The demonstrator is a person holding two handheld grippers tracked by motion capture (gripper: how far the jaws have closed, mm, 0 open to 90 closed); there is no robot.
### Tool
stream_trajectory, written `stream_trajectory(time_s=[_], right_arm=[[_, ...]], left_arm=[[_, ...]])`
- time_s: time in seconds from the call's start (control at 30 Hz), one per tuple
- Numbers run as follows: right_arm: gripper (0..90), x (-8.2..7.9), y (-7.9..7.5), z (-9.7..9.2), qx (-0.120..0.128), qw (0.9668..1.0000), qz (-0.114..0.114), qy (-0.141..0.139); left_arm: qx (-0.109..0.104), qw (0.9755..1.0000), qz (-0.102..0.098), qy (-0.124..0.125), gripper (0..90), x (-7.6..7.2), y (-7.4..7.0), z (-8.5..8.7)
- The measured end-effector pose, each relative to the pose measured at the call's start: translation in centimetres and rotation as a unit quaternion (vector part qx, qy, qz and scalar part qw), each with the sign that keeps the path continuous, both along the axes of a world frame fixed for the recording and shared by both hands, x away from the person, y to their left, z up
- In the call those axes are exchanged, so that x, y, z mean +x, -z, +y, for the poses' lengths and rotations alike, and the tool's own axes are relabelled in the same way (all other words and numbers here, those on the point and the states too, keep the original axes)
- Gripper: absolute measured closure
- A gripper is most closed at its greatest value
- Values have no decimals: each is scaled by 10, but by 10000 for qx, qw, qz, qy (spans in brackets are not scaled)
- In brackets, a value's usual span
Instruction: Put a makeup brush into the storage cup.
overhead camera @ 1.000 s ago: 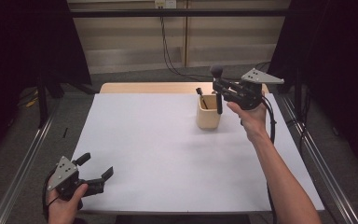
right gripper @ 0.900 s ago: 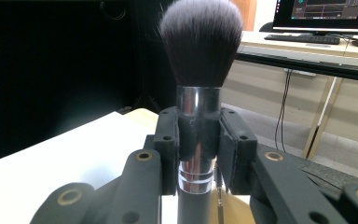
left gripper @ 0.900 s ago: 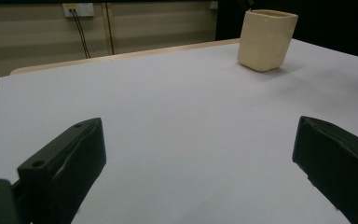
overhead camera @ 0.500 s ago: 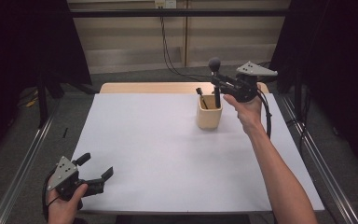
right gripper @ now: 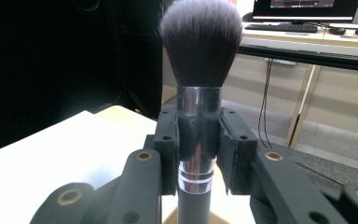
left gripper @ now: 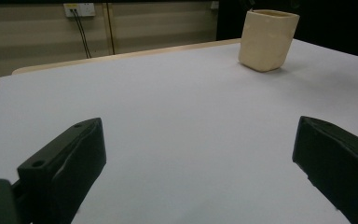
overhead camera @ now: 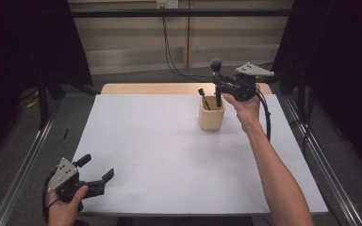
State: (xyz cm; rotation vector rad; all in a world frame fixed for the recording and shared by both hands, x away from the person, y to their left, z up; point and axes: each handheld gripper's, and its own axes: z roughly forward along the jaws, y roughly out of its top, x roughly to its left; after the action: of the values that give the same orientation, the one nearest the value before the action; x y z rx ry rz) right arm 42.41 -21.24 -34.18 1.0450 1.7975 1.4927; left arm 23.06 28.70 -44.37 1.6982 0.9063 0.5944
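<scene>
the black-handled, silver-ferruled makeup brush (overhead camera: 216,81), clamped upright in the right gripper (overhead camera: 222,88) fingers, has been brought over the cream square cup (overhead camera: 211,117), ready for lowering in, while the left gripper (overhead camera: 95,175) fingers are held wide.

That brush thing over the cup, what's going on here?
A person works at a white table with a hand-held gripper in each hand. The right gripper is clamped on a makeup brush, held upright with its bristles on top, right above a cream cup that already holds a dark item. It looks set to go into the cup. The left gripper sits near the table's front corner, jaws open, holding nothing.
</scene>
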Motion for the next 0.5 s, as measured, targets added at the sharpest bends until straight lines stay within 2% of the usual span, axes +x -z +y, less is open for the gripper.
stream_trajectory(time_s=[0.5], right_arm=[[718,9,22,2,-51,10000,72,26]], left_arm=[[-18,10000,-10,5,27,0,0,1]])
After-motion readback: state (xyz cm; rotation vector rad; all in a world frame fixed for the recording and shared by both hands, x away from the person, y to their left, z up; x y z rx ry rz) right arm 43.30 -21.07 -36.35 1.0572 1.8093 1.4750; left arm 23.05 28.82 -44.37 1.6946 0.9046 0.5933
